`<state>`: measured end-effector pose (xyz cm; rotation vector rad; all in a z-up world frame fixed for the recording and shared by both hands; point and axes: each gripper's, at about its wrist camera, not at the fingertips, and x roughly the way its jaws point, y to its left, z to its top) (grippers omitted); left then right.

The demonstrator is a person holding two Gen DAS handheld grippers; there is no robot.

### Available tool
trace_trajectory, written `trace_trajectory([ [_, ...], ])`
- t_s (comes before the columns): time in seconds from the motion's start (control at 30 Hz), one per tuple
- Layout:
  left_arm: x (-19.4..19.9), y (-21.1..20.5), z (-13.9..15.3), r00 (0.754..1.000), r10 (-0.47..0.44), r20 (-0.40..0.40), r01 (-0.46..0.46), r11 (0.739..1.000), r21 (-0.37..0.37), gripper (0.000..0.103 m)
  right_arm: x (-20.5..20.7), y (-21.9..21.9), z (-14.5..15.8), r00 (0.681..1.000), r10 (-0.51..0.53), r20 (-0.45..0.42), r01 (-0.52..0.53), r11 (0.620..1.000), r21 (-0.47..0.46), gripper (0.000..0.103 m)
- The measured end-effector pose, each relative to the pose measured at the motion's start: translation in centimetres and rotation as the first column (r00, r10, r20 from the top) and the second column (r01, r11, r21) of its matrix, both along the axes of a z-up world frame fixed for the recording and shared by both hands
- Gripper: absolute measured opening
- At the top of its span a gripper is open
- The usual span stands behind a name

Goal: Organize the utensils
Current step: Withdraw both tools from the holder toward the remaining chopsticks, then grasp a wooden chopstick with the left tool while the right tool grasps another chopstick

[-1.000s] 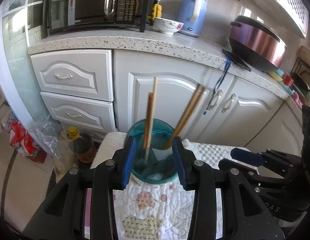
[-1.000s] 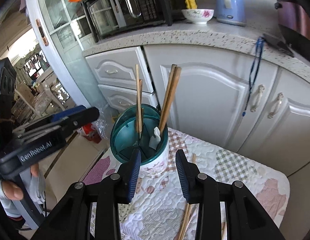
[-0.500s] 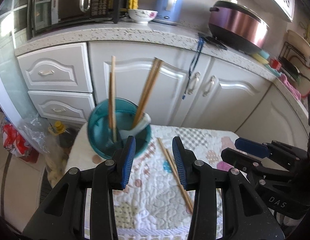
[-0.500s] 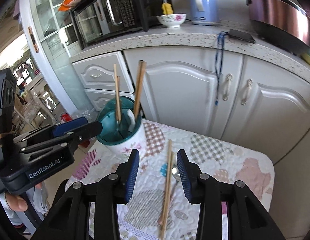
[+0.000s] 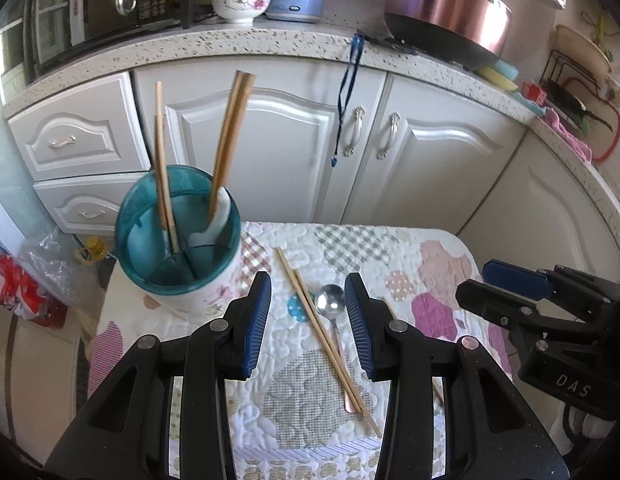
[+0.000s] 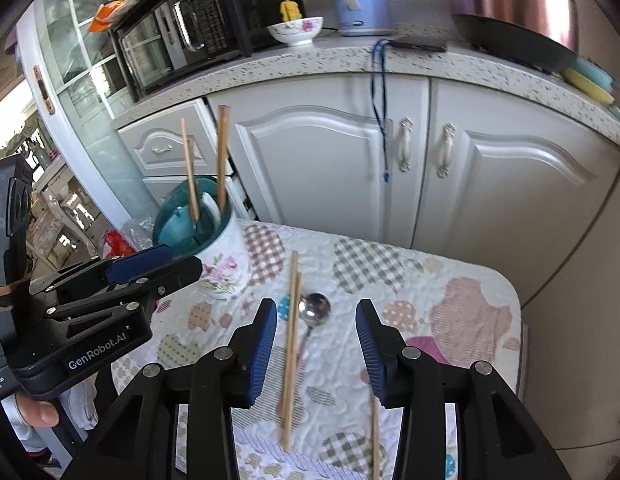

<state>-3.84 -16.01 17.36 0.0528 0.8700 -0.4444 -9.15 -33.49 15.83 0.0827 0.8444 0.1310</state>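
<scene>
Currently both grippers tilt down over a small quilted worktop [image 5: 430, 248] set before white kitchen cabinets. Left gripper [image 5: 307, 320]: jaws spread, nothing between the pads, hanging above a pair of loose chopsticks [image 5: 322, 332] and a metal spoon [image 5: 330, 304] lying flat on the quilt. Right gripper [image 6: 316, 344]: jaws parted and empty, over the same two items; it shows in the left wrist view at the right edge, and the left gripper shows in the right wrist view at the left edge, so the two sit side by side, apart. A fingertip shows under the left gripper body at the lower left of the right wrist view. Chopsticks on the quilt lie close together, roughly parallel, long axis running from far-left to near-right in the left wrist view. Spoon just right of them, bowl at the far end, handle toward the near edge, partly crossed by the chopsticks. One more chopstick [image 6: 375, 436] lies further right, near the front edge, blurred. Utensil holder [image 5: 177, 240], teal rim, floral white body, stands upright at the far-left corner of the worktop; two pairs of chopsticks [image 5: 229, 140] stand in it, leaning slightly, with a white spoon [image 5: 213, 224] in a compartment.
</scene>
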Motion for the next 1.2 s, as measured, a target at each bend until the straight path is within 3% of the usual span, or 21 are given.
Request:
trace_trajectory([
  [0.2, 0.2, -0.6, -1.3, 1.0, -0.02, -0.017, 0.021, 1.0, 0.01, 0.038, -0.2, -2.0, -1.8, 0.998, -0.025, -0.053, 0.025, 1.0, 0.009, 0.04],
  [0.43, 1.5, 0.5, -5.8, 0.987, -0.04, -0.154, 0.039, 0.999, -0.006, 0.038, 0.5, -4.7, -6.7, 0.982, -0.062, -0.177, 0.07, 0.997, 0.038, 0.04],
  [0.67, 2.4, -0.1, -10.2, 0.965, -0.064, -0.255, 0.064, 0.998, -0.01, 0.037, 2.1, -3.4, -9.8, 0.971, 0.029, -0.236, -0.008, 0.996, 0.086, 0.04],
  [0.97, 4.0, -2.7, -14.8, 0.932, -0.072, -0.354, 0.074, 0.997, -0.008, 0.028, 2.8, -3.7, -11.3, 0.962, 0.009, -0.274, 0.006, 0.998, 0.055, 0.04],
  [1.2, 4.6, -3.3, -15.3, 0.939, -0.072, -0.337, 0.087, 0.996, 0.027, 0.027, 2.5, -5.0, -11.4, 0.959, -0.014, -0.282, 0.034, 0.997, 0.066, 0.04],
])
